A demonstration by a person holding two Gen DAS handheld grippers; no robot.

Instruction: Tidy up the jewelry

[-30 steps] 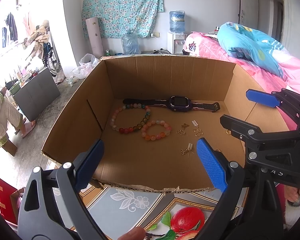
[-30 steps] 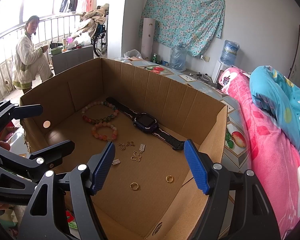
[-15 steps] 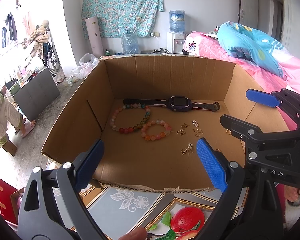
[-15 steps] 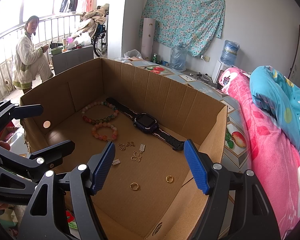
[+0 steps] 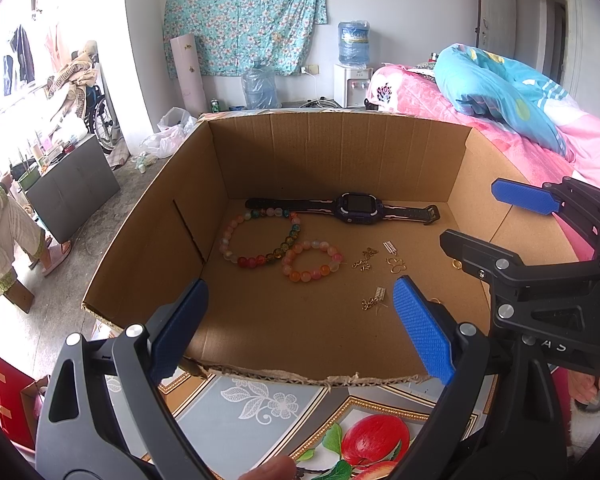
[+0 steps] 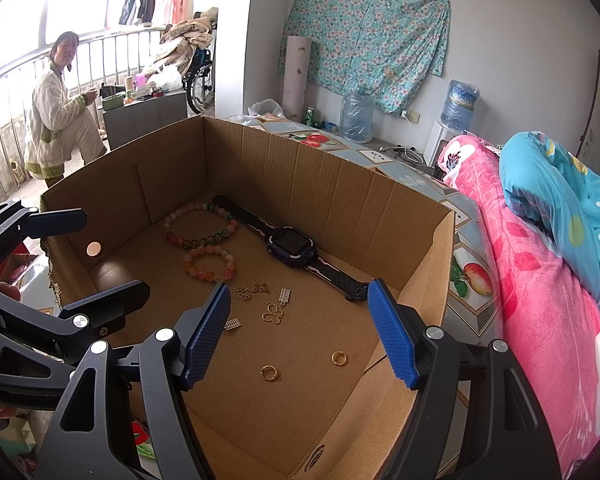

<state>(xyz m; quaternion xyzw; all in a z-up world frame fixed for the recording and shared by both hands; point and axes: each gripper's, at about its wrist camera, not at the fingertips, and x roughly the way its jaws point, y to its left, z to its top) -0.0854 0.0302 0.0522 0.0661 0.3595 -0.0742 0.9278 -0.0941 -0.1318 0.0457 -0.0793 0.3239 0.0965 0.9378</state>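
Two grippers: my left gripper point(image 5: 300, 328) and my right gripper point(image 6: 306, 334), both spread wide with nothing between the pads, both hanging over the near edge of the box.
One box point(image 5: 340, 152): open cardboard, on a cloth with apple prints; all the jewelry lies on its floor.
One watch point(image 6: 292, 245): dark, strap laid flat, along the far wall.
Two bracelets: a big one point(image 5: 256, 240) of mixed beads just in front of the watch, and a small one point(image 5: 312, 260) of pink and orange beads touching it on the near side.
Two rings point(image 6: 269, 373): gold, near each other, well apart from the bracelets, closest to my right gripper.
Small gold charms point(image 6: 272, 314): about five, loosely grouped between the small bracelet and the rings; one is a butterfly outline, the rest too small for me to tell.
One person point(image 6: 62, 120): stands by the railing, beyond the box.
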